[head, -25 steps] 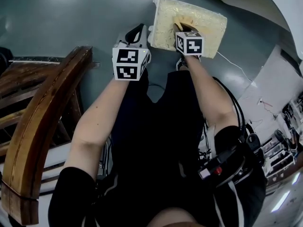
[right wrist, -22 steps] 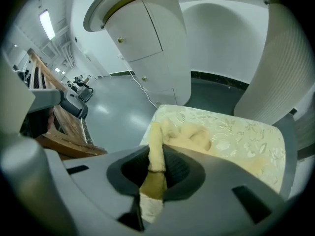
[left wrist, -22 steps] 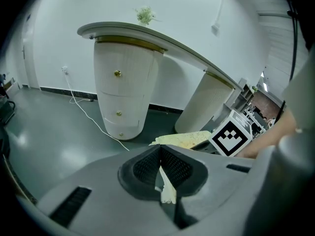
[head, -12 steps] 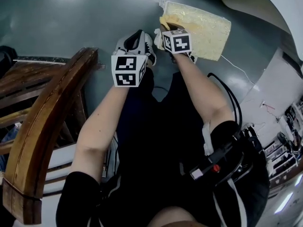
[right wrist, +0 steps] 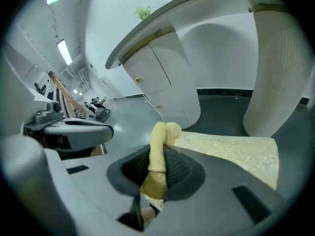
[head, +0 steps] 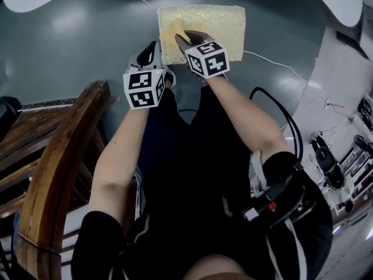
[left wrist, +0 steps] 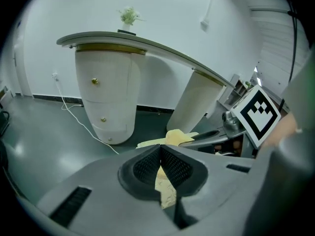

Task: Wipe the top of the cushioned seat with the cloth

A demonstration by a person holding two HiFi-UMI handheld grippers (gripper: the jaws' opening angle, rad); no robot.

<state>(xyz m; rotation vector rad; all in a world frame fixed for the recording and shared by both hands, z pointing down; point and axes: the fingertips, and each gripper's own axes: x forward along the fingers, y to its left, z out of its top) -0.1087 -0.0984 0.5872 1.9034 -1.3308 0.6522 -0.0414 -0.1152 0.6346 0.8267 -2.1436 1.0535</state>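
Observation:
The cushioned seat (head: 215, 25) is a pale yellow textured square low on the grey floor, also seen in the right gripper view (right wrist: 231, 151). A yellow cloth (head: 171, 35) lies on its near left part, bunched and pinched in my right gripper (head: 189, 39), which is shut on it (right wrist: 158, 154); the cloth (right wrist: 160, 139) pokes up past the pads. My left gripper (head: 156, 45) sits at the seat's left edge. Its jaws are closed (left wrist: 160, 149) with pale textured seat fabric (left wrist: 165, 191) between them.
A curved wooden chair frame (head: 52, 156) stands close at the left. White rounded pedestals (left wrist: 106, 90) under a curved white top stand beyond the seat. A white cable (head: 274, 63) trails over the floor at the right, near equipment (head: 332, 168).
The right gripper has dragged the cloth from the seat's middle to its left part. The left gripper has stayed at the seat's left edge. The head camera's view has swung.

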